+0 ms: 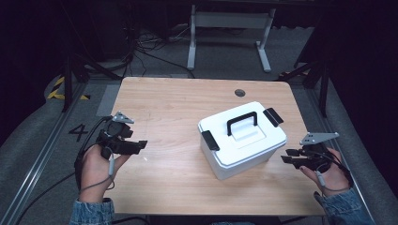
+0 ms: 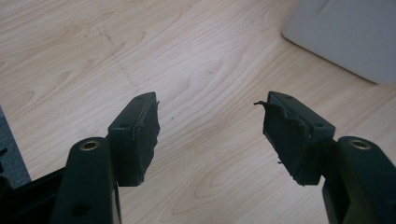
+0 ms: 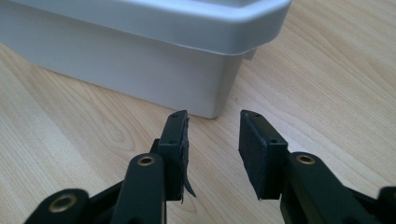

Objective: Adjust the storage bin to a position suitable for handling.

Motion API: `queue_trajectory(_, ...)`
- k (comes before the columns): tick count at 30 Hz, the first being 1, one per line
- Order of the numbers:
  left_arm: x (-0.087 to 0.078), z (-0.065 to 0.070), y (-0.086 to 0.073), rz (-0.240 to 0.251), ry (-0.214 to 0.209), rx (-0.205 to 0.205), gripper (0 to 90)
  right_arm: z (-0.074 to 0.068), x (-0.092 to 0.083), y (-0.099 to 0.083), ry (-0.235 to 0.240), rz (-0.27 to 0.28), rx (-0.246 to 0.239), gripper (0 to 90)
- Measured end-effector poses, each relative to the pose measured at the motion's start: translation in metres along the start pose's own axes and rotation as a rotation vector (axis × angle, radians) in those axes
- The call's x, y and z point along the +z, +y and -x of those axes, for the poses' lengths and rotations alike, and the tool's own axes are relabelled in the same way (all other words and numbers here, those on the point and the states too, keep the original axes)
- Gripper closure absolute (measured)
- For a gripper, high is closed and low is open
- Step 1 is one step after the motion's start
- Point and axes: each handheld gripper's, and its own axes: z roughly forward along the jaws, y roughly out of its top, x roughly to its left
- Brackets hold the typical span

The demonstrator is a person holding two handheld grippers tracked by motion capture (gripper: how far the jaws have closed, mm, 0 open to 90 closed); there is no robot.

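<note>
Storage box (image 1: 243,138), white, lid shut with black handle (image 1: 242,123) and two side latches, sits right of centre on tabletop (image 1: 164,101), angled to the edges. Left claw (image 1: 139,145) near left edge, jaws wide apart, empty. Right claw (image 1: 287,156) by right edge, jaws parted, empty, just beside box corner. Risk: a one-sided push probably skids or rotates the box on smooth wood. Approach unobstructed; cable hole (image 1: 240,92) near far edge.

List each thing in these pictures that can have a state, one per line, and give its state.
White box: lid on, standing upright on the table.
Carry handle: raised above the lid.
Side latches: both down over the lid's edges.
Left gripper: open, empty.
Right gripper: open, empty, pointing at a corner of the box.
</note>
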Motion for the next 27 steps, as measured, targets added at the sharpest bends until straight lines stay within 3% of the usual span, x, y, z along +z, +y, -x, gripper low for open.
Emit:
queue_trajectory(4,0.002,0.001,0.002,0.002,-0.006,0.016,36.5,0.001,-0.001,-0.001,0.005,0.004,0.008,63.8)
queue_trajectory(6,0.002,0.003,0.002,-0.001,-0.011,0.002,36.4,0.001,-0.001,-0.001,0.006,0.004,0.009,63.8)
queue_trajectory(18,0.0,0.005,0.006,0.021,-0.03,0.01,36.6,-0.001,0.005,-0.001,0.01,0.007,0.0,61.9)
queue_trajectory(22,0.0,0.01,0.012,0.044,-0.057,0.007,36.6,-0.004,0.008,-0.003,0.005,0.011,-0.002,61.9)
queue_trajectory(27,-0.001,0.022,0.025,0.065,-0.068,0.039,36.6,-0.007,0.016,-0.01,0.009,0.007,0.005,61.7)
